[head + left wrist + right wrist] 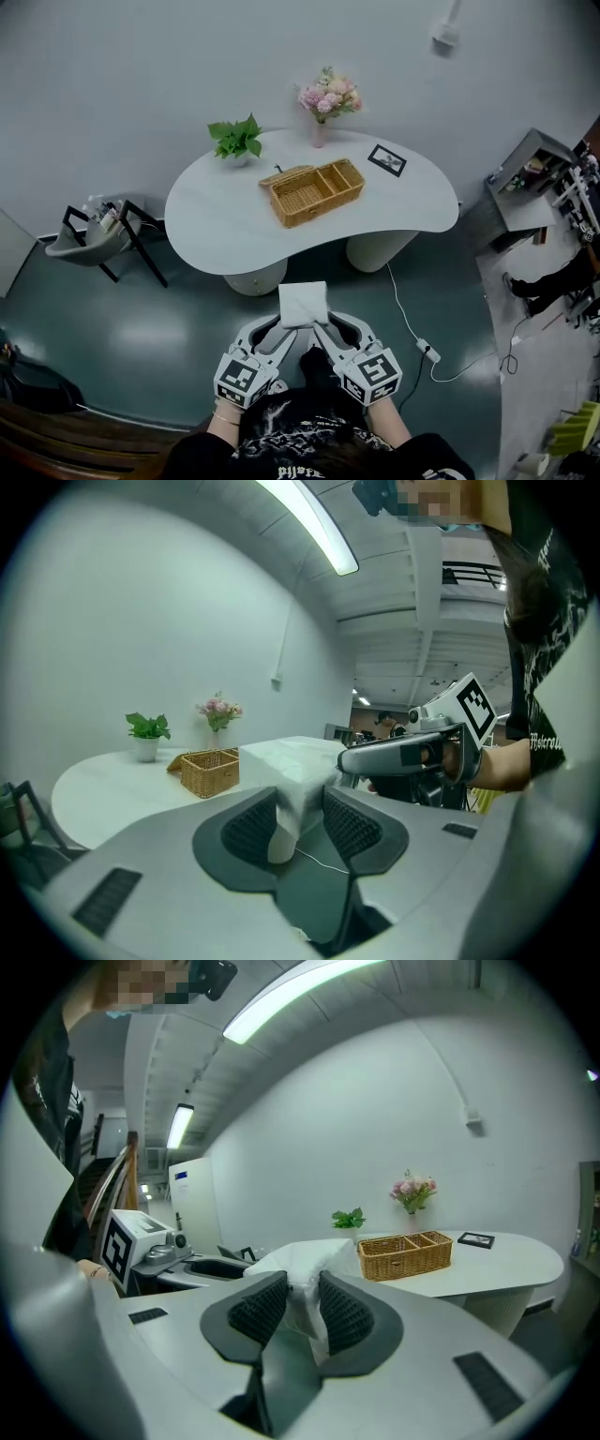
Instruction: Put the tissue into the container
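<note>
A white folded tissue hangs in the air in front of the table, held between both grippers. My left gripper is shut on its left edge, where the tissue is pinched between the dark ribbed pads. My right gripper is shut on the right edge of the tissue. The container is a woven wicker basket with compartments, standing on the white table beyond the tissue. The basket shows in the left gripper view, and the basket also in the right gripper view.
On the table stand a potted green plant, a vase of pink flowers and a small picture frame. A black-framed side stand is left of the table. A cable with a power strip lies on the floor at right.
</note>
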The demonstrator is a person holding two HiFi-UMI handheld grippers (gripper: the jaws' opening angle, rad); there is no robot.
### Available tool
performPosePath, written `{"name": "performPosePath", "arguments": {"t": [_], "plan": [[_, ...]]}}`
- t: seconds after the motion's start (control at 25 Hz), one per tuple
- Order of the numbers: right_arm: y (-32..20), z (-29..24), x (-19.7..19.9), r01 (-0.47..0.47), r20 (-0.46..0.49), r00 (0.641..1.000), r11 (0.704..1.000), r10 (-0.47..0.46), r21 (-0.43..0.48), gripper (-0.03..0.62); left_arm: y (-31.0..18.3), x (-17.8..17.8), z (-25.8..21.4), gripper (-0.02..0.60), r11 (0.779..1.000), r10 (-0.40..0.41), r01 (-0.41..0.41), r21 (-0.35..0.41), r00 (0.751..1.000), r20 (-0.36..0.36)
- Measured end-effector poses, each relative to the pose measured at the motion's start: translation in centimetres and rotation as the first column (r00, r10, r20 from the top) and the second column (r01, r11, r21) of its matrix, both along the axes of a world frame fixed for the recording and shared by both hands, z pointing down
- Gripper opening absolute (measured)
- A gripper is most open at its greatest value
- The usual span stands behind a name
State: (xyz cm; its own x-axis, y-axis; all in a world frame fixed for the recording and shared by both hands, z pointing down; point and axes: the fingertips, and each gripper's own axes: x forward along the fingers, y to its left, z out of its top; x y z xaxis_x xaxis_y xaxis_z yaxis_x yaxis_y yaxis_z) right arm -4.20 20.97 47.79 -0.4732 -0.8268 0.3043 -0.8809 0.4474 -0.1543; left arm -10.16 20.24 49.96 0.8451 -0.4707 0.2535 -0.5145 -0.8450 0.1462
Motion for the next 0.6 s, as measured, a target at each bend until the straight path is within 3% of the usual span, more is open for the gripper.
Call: {"name": "performPosePath", "arguments": {"t": [0.6], "plan": [[-10.4, 0.4, 6.7, 0.069, -0.010, 0.998, 0.998, -0.069, -0.012, 0.129, -10.1, 6.7, 0.2, 0.169, 0.998, -0.058, 0.059, -0.024, 0.998, 0.030]]}}
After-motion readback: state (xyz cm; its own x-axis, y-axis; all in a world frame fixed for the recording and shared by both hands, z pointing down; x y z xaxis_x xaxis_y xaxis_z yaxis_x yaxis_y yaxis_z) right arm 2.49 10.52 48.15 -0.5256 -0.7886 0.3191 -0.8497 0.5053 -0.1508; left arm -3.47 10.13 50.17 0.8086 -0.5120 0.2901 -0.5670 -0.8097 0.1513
